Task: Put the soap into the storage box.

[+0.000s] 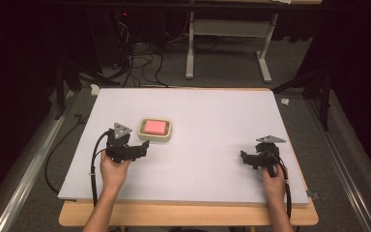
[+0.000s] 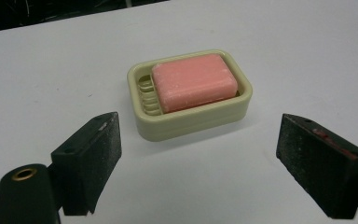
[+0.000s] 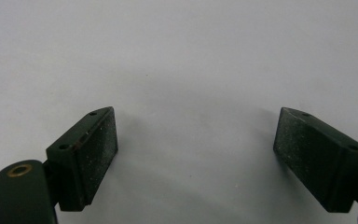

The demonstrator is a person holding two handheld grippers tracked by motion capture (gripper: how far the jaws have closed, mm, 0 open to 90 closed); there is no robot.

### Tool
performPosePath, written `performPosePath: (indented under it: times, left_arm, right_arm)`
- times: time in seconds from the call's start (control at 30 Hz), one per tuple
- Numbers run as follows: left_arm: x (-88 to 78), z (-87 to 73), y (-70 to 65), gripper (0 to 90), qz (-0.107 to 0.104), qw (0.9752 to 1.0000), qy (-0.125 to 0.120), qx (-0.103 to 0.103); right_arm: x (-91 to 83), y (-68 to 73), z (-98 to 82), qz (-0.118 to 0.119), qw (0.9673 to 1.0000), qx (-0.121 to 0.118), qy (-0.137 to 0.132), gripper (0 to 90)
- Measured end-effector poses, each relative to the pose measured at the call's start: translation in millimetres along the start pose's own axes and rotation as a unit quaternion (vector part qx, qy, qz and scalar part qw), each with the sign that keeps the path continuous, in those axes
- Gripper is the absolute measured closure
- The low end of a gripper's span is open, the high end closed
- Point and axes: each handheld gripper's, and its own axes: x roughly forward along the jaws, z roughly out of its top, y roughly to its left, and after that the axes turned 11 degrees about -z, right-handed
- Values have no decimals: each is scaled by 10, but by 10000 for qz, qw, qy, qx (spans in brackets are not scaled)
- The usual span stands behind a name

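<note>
On the left half of the white tabletop (image 1: 212, 116), the left gripper (image 1: 143, 146) is hovering just short of a cream-coloured rectangular plastic soap dish (image 1: 155, 137) with a pink bar of soap (image 1: 154, 127) lying in it. From the left gripper view, the jaws are standing wide apart and holding nothing, with the dish (image 2: 186, 119) sitting ahead between them and the soap (image 2: 194, 82) resting flat on the ribbed tray, shifted toward one end. This looks like the approach step, with the hand lining up on the dish before any contact. The next move probably calls for easing forward until the pads are flanking either the dish walls or the soap bar, then closing gently, since the bar may be slippery. Over on the right side, the right gripper (image 1: 247, 158) is waiting well apart from the dish, its jaws likewise spread wide over bare table (image 3: 182, 60).
</note>
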Motion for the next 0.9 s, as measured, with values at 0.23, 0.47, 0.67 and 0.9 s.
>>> performPosePath:
  times: [0.23,0.47,0.67,0.9]
  left_arm:
    - [-10,-41,25,147,15,10000,2,-32]
    - [-32,-99,52,149,-43,9999,-1,-110]
    - [-44,-136,56,148,-44,9999,11,-113]
    - [-51,-193,73,148,-29,9998,8,-181]
  right_arm:
    - [0,0,0,1,10000,2,0,141]
    - [0,0,0,2,10000,2,1,141]
    - [0,1,0,2,10000,12,6,141]
    - [0,0,0,3,10000,5,3,141]
